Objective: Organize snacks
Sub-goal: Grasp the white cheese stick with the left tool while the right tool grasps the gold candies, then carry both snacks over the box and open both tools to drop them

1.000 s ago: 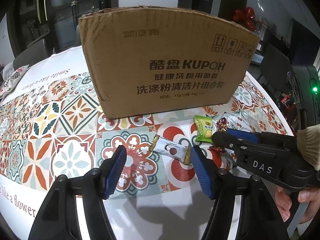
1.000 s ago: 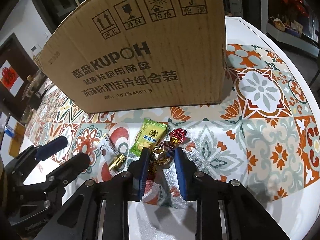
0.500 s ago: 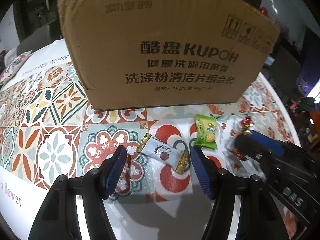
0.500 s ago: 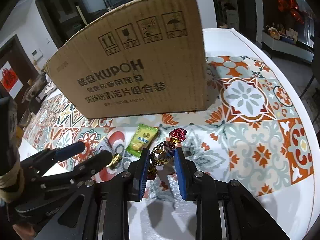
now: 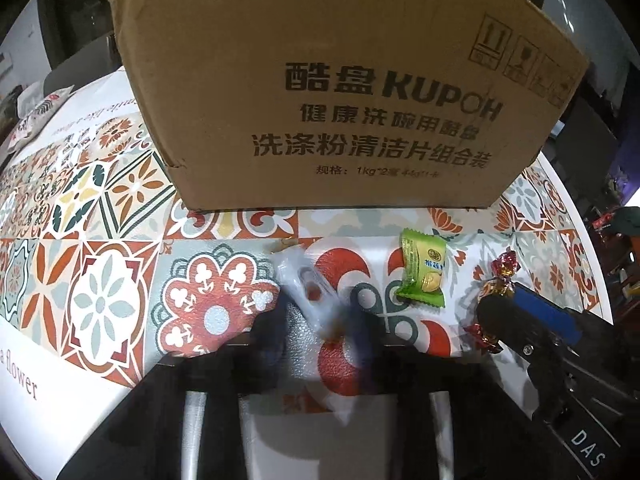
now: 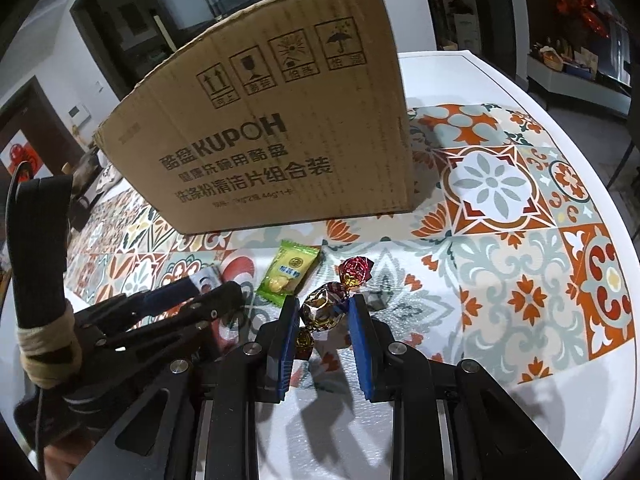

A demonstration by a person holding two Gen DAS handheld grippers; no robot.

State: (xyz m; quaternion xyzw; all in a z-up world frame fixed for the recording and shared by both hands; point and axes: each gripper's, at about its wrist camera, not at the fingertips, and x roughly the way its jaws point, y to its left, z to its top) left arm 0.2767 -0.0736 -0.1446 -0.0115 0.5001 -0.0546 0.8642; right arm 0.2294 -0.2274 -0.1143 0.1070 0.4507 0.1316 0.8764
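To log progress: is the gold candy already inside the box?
No. The gold candy sits outside the box, on the table between the right claw's fingers.

Cardboard box (image 6: 280, 132) walls off the far side; tablecloth (image 6: 520, 248) rightward seems open

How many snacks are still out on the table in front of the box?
3 in plain view: white bar between the left gripper fingers, green packet beside it, foil candy in the right gripper. Others may hide behind it.

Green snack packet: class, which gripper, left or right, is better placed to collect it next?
Neither is free. The right gripper is nearer the green snack packet, but its fingers clamp a foil candy. The left gripper is blurred around the white bar.
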